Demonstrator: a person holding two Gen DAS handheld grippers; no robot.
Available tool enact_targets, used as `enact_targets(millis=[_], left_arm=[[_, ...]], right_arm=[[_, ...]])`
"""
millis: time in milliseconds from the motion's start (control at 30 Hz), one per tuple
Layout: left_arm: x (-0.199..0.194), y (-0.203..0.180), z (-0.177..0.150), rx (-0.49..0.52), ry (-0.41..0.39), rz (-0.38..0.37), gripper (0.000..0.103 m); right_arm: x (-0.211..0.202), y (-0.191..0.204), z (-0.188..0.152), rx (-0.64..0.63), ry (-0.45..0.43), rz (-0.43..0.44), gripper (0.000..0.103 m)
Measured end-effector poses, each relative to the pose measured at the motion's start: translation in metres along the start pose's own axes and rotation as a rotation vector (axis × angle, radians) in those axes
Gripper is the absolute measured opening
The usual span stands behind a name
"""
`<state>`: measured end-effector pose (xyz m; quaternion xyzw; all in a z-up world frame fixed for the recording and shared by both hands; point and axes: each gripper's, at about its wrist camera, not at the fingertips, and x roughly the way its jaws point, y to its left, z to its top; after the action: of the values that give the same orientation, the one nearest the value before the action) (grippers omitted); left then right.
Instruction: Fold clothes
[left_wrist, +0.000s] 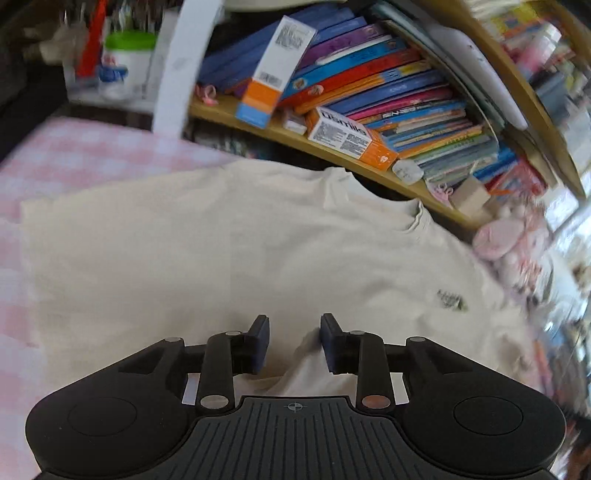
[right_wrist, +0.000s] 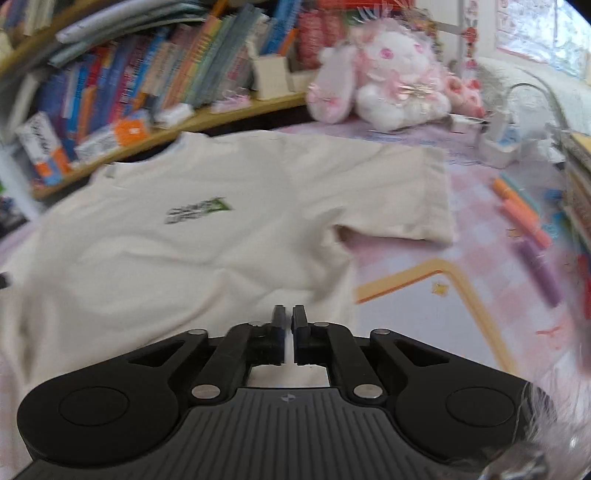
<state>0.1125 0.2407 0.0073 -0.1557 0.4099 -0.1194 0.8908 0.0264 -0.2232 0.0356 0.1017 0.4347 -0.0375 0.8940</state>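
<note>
A cream T-shirt (left_wrist: 221, 240) lies face up and spread on the pink checked cover, its collar toward the bookshelf and a small dark-green print (right_wrist: 195, 212) on the chest. My left gripper (left_wrist: 294, 321) is open low over the shirt's lower part, and a raised ridge of fabric (left_wrist: 306, 347) sits between its blue pads. In the right wrist view the T-shirt (right_wrist: 184, 258) has one short sleeve (right_wrist: 399, 206) stretched out to the right. My right gripper (right_wrist: 289, 313) is at the shirt's lower right edge, with its fingers closed to a thin gap that shows white fabric.
A wooden shelf (left_wrist: 332, 155) packed with books and small boxes runs right behind the collar. A white-and-pink plush rabbit (right_wrist: 384, 85) sits at the back right. Coloured markers (right_wrist: 517, 210) lie on the pink cover (right_wrist: 480, 258) to the right, near stacked books.
</note>
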Motion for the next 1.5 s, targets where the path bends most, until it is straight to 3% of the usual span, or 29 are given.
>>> enact_targets(millis=[33,67,100,133,300,400,500,567,633,667,700,767,933,1067,1133,1233,1300,1333,1367,1500], left_arm=[[-0.013,0.0,-0.008,0.06,-0.019,-0.001,0.041],[-0.027,0.0,-0.018,0.126,-0.037,0.001,0.047],[-0.039,-0.003,-0.029,0.193,-0.051,0.01,0.056],[-0.044,-0.004,-0.039,0.24,-0.049,0.025,0.06],[-0.036,-0.006,-0.082,0.376,0.036,0.107,0.06],[-0.021,-0.002,-0.087,0.331,0.032,0.14,0.059],[-0.008,0.002,-0.079,0.272,-0.014,0.164,0.057],[-0.015,0.003,-0.078,0.24,-0.024,0.147,0.045],[-0.028,0.004,-0.078,0.211,-0.025,0.119,0.006],[-0.034,0.004,-0.079,0.197,-0.026,0.105,0.001],[-0.04,0.004,-0.079,0.183,-0.026,0.09,0.001],[-0.053,0.005,-0.08,0.154,-0.027,0.062,0.001],[-0.087,0.005,-0.084,0.078,-0.025,-0.012,0.001],[-0.134,0.003,-0.108,-0.022,0.012,-0.091,0.001],[-0.152,0.004,-0.121,-0.126,0.004,-0.152,0.001],[-0.171,0.005,-0.135,-0.267,-0.074,-0.216,0.004],[-0.17,0.001,-0.145,-0.286,-0.066,-0.174,0.014],[-0.168,-0.001,-0.151,-0.283,-0.05,-0.139,0.029],[-0.166,-0.004,-0.156,-0.28,-0.034,-0.105,0.037],[-0.157,-0.014,-0.178,-0.269,0.031,0.034,0.041]], right_arm=[[-0.007,-0.006,-0.001,0.013,0.0,0.027,0.014],[-0.016,-0.011,-0.004,0.016,0.0,0.064,0.03],[-0.025,-0.015,-0.01,0.007,0.01,0.097,0.037],[-0.033,-0.018,-0.017,-0.011,0.029,0.125,0.04],[-0.051,-0.014,-0.061,-0.086,0.231,0.27,0.04],[-0.053,-0.004,-0.084,-0.087,0.291,0.329,0.04],[-0.046,0.012,-0.095,-0.057,0.294,0.328,0.04],[-0.039,0.018,-0.096,-0.022,0.269,0.321,0.04],[-0.031,0.02,-0.094,0.028,0.24,0.316,0.038],[-0.026,0.02,-0.093,0.064,0.225,0.317,0.036],[-0.023,0.019,-0.092,0.096,0.215,0.321,0.032],[-0.02,0.02,-0.09,0.097,0.228,0.324,0.004],[-0.053,0.005,-0.073,0.021,0.189,0.369,0.004],[-0.086,-0.025,-0.061,-0.02,0.153,0.374,0.004],[-0.095,-0.037,-0.055,-0.016,0.143,0.377,0.004],[-0.105,-0.055,-0.049,0.014,0.121,0.402,0.004],[-0.106,-0.068,-0.048,0.053,0.11,0.413,0.004],[-0.104,-0.074,-0.048,0.063,0.105,0.404,0.004],[-0.1,-0.078,-0.049,0.061,0.108,0.386,0.004],[-0.082,-0.086,-0.062,0.005,0.167,0.319,0.006]])
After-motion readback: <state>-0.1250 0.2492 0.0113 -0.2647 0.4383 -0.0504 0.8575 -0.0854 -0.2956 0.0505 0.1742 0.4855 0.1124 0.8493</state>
